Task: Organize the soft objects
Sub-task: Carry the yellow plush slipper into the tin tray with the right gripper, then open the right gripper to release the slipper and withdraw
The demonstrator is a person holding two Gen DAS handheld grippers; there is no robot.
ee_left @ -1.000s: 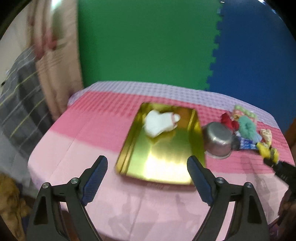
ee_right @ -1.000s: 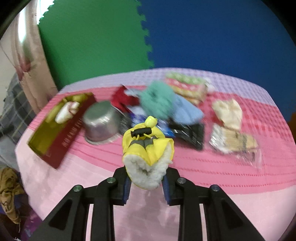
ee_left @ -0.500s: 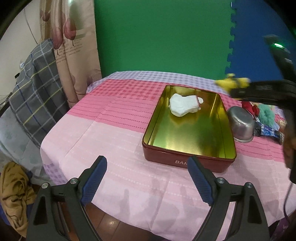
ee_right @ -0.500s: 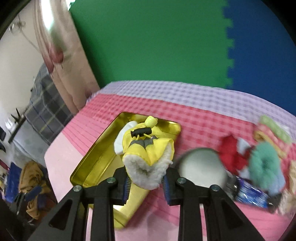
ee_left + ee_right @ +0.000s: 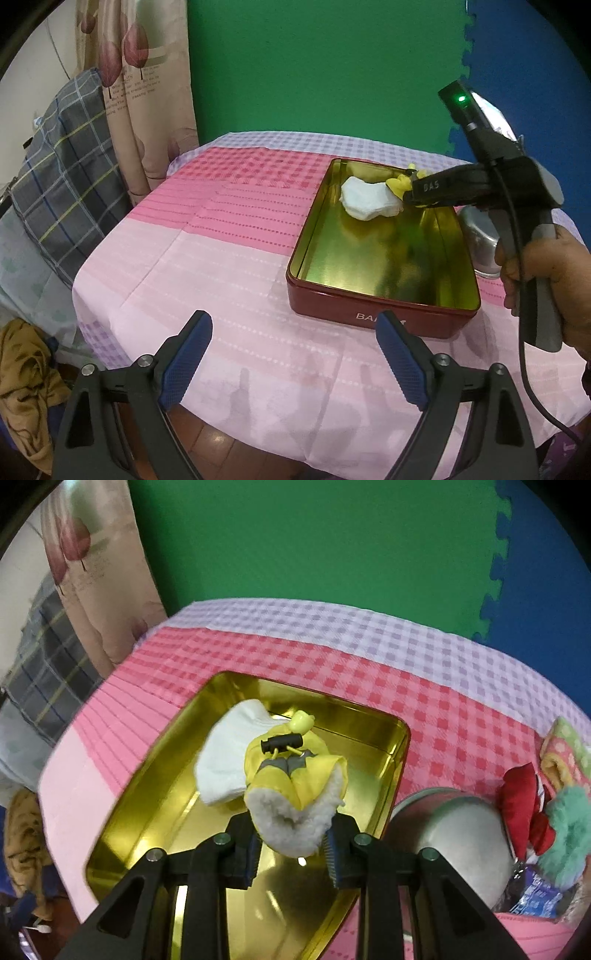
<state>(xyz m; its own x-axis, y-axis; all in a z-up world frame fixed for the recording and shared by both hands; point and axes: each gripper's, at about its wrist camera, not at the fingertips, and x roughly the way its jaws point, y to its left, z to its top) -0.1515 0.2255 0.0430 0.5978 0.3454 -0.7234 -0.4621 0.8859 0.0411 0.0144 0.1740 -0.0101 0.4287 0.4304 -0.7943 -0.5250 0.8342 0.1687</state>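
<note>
Since the earlier frames, the right gripper [image 5: 291, 843] has swung from above the pile of soft things over to the red tin [image 5: 373, 314], carrying a yellow fleece-lined mitten [image 5: 295, 794] clamped between its fingers [image 5: 250, 853]. It now hangs over the tin's gold interior, just beside the white sock [image 5: 229, 764] lying at the far end; whether mitten and sock touch cannot be told. From the left wrist view, only a scrap of yellow shows past the right gripper's black body, and the person's hand [image 5: 550, 273] is cut off at the frame edge. The left gripper [image 5: 293, 363] hovers over the pink checked surface [image 5: 207, 258] with its fingers spread wide and nothing between them. A steel bowl [image 5: 454, 842] sits upside down beside the tin, partly hidden, and the red, teal and patterned soft things [image 5: 554, 805] beyond it are blurred.
</note>
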